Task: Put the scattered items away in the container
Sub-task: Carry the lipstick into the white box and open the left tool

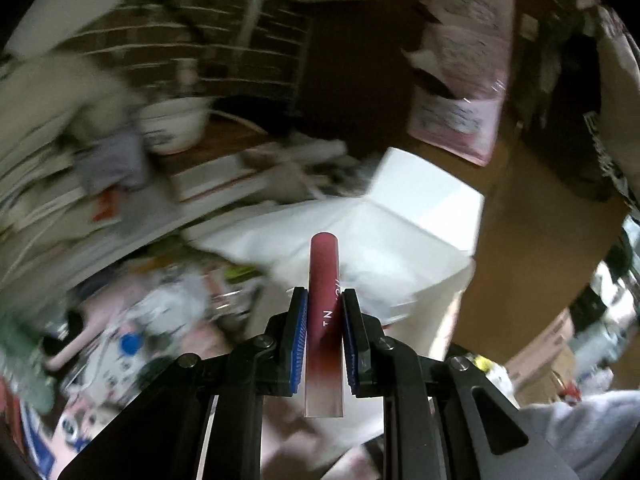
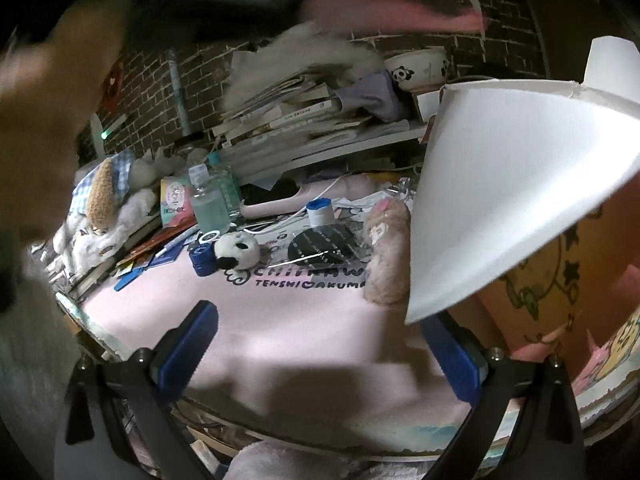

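One red tube [image 1: 324, 280] is riding clamped in the left gripper [image 1: 325, 308] toward the white container [image 1: 424, 200], while the right gripper [image 2: 316, 344] is gaping empty beside it, clutter remaining.

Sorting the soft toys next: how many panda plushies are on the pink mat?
1: the panda plushie lies beside the blue tape roll. Clutter may hide others.

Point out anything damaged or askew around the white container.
The white box has a torn notch in its top rim by the corner, seen from the right wrist. The red tube sits slightly tilted between the left gripper jaws.
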A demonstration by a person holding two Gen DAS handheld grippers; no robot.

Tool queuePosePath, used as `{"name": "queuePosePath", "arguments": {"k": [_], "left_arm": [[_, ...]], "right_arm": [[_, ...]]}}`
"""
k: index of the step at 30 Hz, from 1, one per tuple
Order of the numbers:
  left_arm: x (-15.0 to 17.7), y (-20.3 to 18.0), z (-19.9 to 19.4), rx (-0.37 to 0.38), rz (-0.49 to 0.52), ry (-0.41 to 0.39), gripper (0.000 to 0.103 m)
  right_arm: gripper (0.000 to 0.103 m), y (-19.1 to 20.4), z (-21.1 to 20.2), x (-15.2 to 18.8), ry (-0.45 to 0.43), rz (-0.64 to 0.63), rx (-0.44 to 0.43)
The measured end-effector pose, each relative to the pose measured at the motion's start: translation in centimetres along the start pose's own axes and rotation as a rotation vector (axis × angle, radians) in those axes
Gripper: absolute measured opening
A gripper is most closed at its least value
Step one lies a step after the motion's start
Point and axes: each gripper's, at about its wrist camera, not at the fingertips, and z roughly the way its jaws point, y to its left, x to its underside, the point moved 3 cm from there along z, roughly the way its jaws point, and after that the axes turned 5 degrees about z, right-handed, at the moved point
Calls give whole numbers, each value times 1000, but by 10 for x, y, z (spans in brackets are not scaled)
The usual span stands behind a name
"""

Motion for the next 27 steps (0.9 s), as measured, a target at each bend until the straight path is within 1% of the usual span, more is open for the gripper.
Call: {"name": "queuePosePath", "arguments": {"k": [6, 9, 12, 17, 20, 27], "left_arm": [[-22, -27, 43, 55, 65, 140, 11], [-25, -33, 64, 43, 88, 205, 11], [-25, -35, 83, 43, 90, 263, 11], [-14, -36, 107, -7, 106, 348, 11], [-8, -36, 116, -31, 124, 381, 12], [-5, -38, 117, -40, 144, 390, 12]], "right_arm": [[101, -2, -2, 1, 1, 13, -13], [101, -3, -2, 2, 2, 18, -22], [101, -4, -3, 3, 3, 27, -29], [101, -5, -2, 5, 11, 32, -37], [101, -6, -1, 7, 18, 36, -39], [101, -7, 0, 8, 24, 40, -41]]}}
